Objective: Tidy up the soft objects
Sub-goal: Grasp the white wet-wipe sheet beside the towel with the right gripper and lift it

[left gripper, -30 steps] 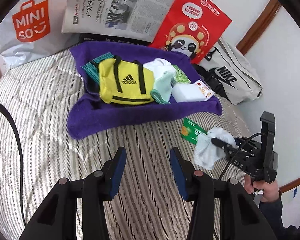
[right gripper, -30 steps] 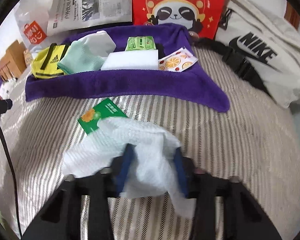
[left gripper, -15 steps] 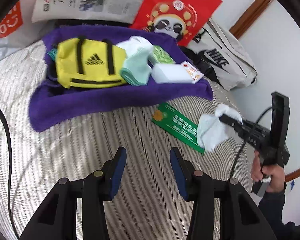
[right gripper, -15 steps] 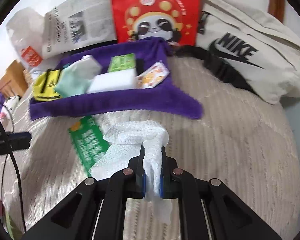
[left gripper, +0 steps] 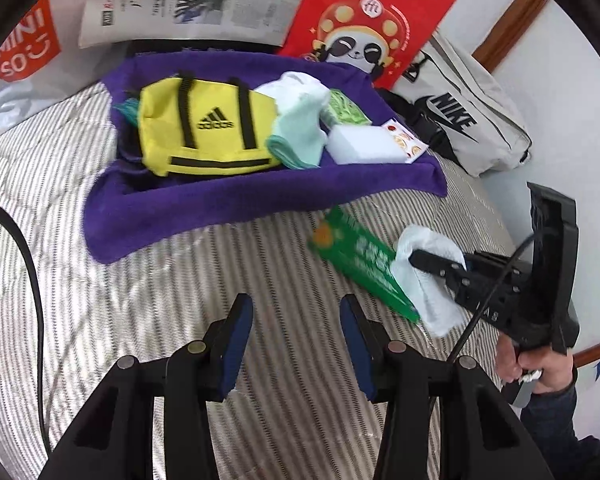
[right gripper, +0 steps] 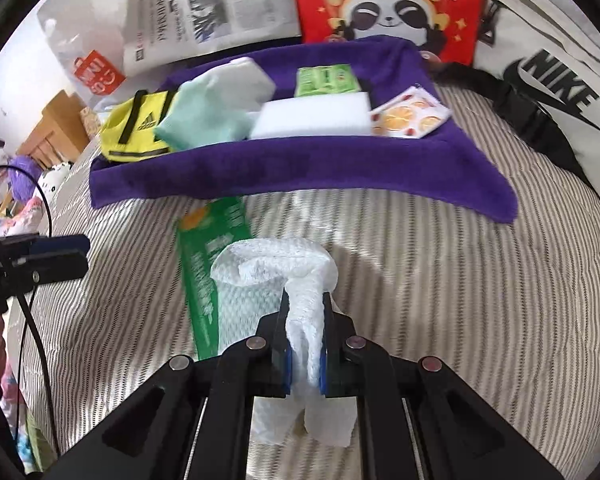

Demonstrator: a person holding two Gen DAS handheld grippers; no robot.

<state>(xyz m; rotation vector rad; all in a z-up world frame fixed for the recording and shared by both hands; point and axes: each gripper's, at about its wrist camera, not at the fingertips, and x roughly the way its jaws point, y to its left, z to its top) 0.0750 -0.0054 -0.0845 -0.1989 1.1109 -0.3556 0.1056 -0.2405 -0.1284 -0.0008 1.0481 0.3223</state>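
White cloth (right gripper: 276,276) lifted higher, right gripper (right gripper: 305,344) still clamped, packet (left gripper: 356,260) seemingly uncovered.

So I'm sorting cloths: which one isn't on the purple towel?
The white cloth, pinched in the right gripper above the striped bedding; the mint cloth lies on the purple towel.

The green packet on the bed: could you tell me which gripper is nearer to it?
Right. The right gripper, shut on the white cloth, is just beside the green packet. The left gripper is open, farther back over the striped bedding.
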